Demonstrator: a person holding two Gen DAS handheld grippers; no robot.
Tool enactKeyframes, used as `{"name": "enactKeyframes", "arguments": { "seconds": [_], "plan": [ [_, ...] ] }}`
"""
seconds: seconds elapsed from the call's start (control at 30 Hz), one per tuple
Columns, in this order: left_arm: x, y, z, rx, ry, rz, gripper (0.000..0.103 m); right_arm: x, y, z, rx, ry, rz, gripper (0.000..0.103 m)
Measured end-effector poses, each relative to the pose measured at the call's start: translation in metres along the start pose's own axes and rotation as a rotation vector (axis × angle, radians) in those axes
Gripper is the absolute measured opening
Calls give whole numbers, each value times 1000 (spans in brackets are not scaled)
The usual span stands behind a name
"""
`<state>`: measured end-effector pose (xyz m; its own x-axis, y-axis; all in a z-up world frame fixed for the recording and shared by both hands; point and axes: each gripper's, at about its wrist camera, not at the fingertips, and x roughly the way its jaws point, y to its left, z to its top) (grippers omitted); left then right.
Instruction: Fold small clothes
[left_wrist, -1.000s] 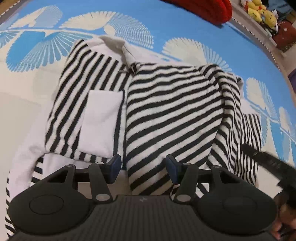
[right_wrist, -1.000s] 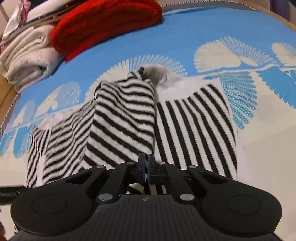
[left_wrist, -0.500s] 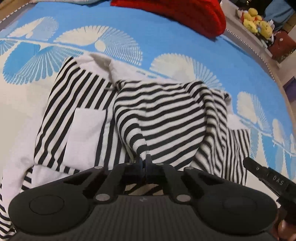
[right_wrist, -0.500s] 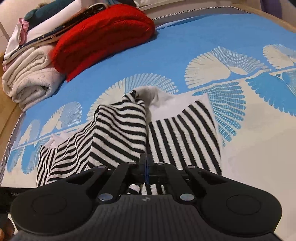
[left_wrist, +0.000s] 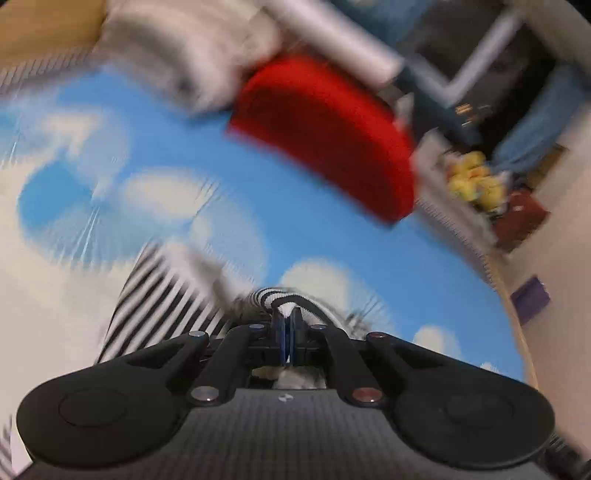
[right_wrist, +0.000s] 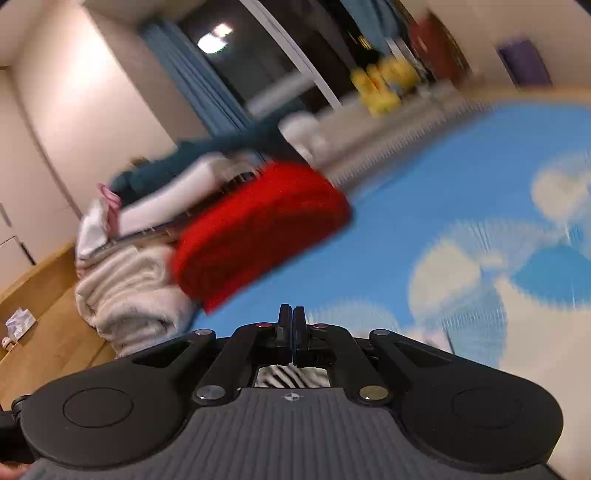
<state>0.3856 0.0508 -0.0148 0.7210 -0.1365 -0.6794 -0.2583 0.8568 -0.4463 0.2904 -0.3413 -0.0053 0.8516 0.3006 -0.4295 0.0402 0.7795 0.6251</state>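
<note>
The black-and-white striped garment lies on the blue patterned blanket, blurred by motion. My left gripper is shut on a raised fold of that garment, whose striped cloth bunches over the fingertips. In the right wrist view my right gripper is shut too, and a patch of the striped garment shows just beneath its closed jaws, so it holds the cloth. Most of the garment is hidden below both grippers.
A folded red knit lies at the far edge of the blue blanket. Beside it sits a stack of white and dark folded clothes. Yellow soft toys stand on a ledge behind. Wooden floor shows at left.
The left gripper closed on the striped garment's hem. Both grippers have since risen and tilted up, lifting the cloth, so the garment drops low in view and the room appears.
</note>
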Motion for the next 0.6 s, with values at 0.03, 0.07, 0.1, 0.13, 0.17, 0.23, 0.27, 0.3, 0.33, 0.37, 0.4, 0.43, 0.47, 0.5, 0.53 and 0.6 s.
{"name": "enactKeyframes", "arguments": {
  "seconds": [0.03, 0.07, 0.1, 0.13, 0.17, 0.23, 0.27, 0.3, 0.33, 0.37, 0.4, 0.43, 0.47, 0.5, 0.53, 0.6],
  "plan": [
    [10, 12, 0, -35, 66, 36, 1, 12, -4, -6, -1, 90, -72, 0],
    [19, 23, -2, -57, 132, 76, 2, 25, -8, -13, -15, 193, -151, 0],
    [28, 33, -4, -74, 194, 110, 2, 37, -14, -22, -26, 292, -225, 0],
    [33, 39, -5, -85, 229, 118, 2, 47, -25, -32, -5, 377, -287, 0],
    [37, 44, -6, -99, 262, 112, 3, 51, -32, -39, 34, 416, -310, 0],
    [38, 46, -5, -99, 279, 108, 12, 57, -38, -42, 60, 447, -314, 0],
    [37, 46, -3, -91, 270, 111, 14, 59, -34, -41, 45, 433, -291, 0],
    [35, 46, -2, -81, 258, 113, 17, 60, -28, -38, 36, 409, -245, 3],
    [34, 45, -1, -75, 252, 115, 18, 62, -23, -37, 35, 391, -204, 4],
    [33, 46, -1, -77, 246, 116, 19, 65, -17, -35, 39, 372, -145, 4],
    [33, 46, -1, -84, 244, 117, 25, 69, -11, -35, 45, 360, -95, 5],
    [34, 48, -2, -88, 247, 118, 32, 73, -6, -38, 51, 357, -64, 7],
    [36, 48, -3, -87, 251, 127, 35, 80, 1, -42, 61, 358, -42, 14],
    [36, 50, -3, -82, 253, 135, 38, 86, 6, -48, 75, 369, -31, 24],
    [34, 53, -3, -74, 253, 141, 39, 91, 9, -54, 85, 383, -26, 30],
    [34, 54, -3, -58, 255, 148, 41, 108, 18, -68, 104, 429, -12, 50]
  ]
}}
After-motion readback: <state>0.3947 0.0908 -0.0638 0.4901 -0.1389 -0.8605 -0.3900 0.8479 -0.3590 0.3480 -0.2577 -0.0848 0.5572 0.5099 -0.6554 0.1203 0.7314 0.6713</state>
